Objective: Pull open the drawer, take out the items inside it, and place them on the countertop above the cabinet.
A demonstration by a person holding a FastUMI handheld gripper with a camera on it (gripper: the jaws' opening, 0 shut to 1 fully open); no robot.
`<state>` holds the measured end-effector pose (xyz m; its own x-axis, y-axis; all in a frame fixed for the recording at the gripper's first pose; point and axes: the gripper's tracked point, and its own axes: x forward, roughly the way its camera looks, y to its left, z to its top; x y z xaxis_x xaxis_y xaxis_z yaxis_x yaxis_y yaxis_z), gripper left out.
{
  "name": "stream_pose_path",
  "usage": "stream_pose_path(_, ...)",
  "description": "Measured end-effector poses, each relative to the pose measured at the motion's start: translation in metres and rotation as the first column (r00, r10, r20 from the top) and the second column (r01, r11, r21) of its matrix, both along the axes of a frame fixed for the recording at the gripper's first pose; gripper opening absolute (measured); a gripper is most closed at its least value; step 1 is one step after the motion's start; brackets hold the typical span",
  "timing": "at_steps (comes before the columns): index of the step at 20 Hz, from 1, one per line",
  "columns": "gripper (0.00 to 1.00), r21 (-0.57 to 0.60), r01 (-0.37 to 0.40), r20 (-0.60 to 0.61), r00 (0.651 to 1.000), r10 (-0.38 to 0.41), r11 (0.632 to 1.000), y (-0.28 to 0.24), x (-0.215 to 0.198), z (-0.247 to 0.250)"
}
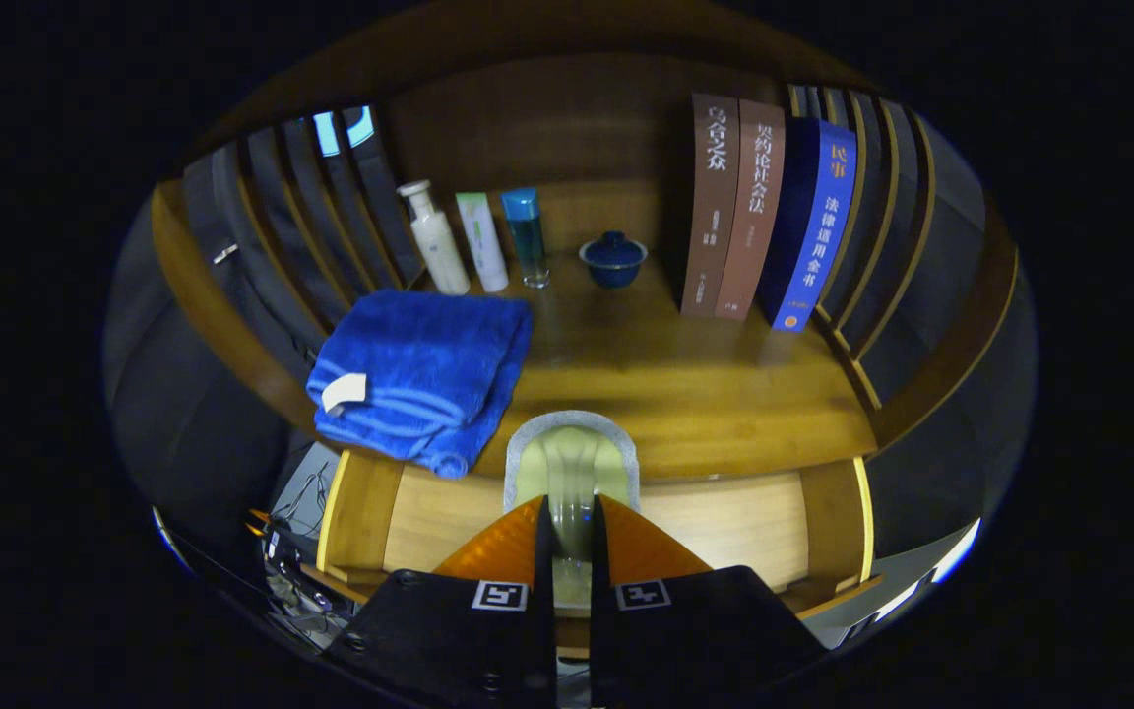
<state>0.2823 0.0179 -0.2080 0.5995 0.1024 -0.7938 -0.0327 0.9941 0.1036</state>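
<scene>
My gripper (572,507) is shut on a pale yellow-green tube with a grey crimped rim (572,455). The tube stands upright between the fingers, its top level with the front edge of the wooden countertop (715,394). Below and behind the fingers the drawer (355,517) is pulled open, showing its pale wooden floor. A folded blue towel (424,379) lies on the left of the countertop and hangs slightly over the front edge.
At the back of the countertop stand a white bottle (434,241), a white-and-green tube (481,241), a blue-capped clear bottle (526,236) and a blue lidded cup (613,259). Three books (769,212) stand upright on the right. Slatted wooden side rails flank the countertop.
</scene>
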Motion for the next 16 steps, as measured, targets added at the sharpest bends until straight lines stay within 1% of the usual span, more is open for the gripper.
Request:
stream_pose_path(4,0.18,-0.016,0.033,-0.009,0.999,-0.033,0.999,-0.012,0.049,-0.003)
stream_pose_path(8,0.18,-0.024,0.048,-0.034,0.998,-0.049,0.999,-0.018,0.085,-0.017)
stream_pose_path(13,0.18,-0.028,0.038,-0.082,0.996,-0.04,0.999,-0.015,0.104,-0.043)
stream_pose_path(16,0.18,-0.035,0.038,-0.095,0.995,-0.042,0.999,-0.013,0.109,-0.048)
